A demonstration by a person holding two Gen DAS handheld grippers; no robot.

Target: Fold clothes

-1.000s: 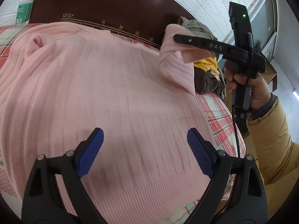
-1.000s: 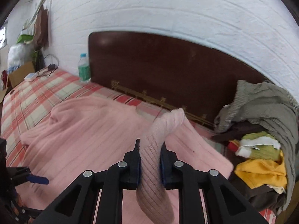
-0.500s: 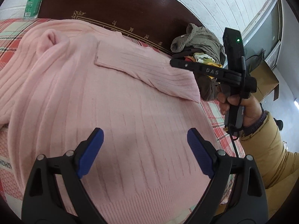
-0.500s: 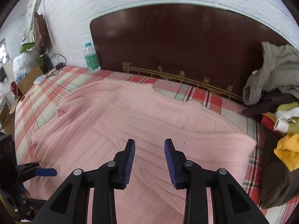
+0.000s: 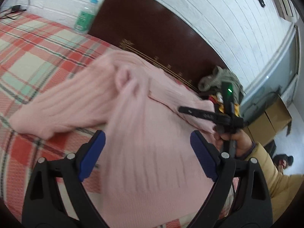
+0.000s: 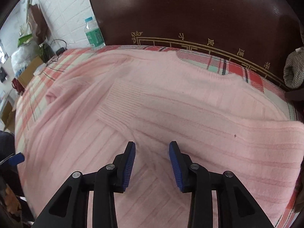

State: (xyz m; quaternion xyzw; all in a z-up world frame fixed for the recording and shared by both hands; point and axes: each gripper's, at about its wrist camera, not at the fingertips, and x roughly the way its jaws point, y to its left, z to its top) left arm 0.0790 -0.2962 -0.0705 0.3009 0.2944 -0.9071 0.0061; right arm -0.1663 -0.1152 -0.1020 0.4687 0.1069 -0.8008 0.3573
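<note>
Pink sweater [image 6: 171, 102] flat on plaid bed [image 5: 34, 43], right sleeve [image 6: 144, 110] folded across chest in right view, left view alone shows left sleeve [image 5: 62, 104] spread out, left gripper [image 5: 147, 153] wide, empty, right gripper [image 6: 152, 158] narrower, parted, empty, above sweater

Sweater [image 6: 171, 102] spread on bed [image 5: 34, 57]; headboard [image 6: 190, 15] behind; bottle [image 6: 93, 34] at left; clothes pile [image 5: 218, 79] at right.
</note>
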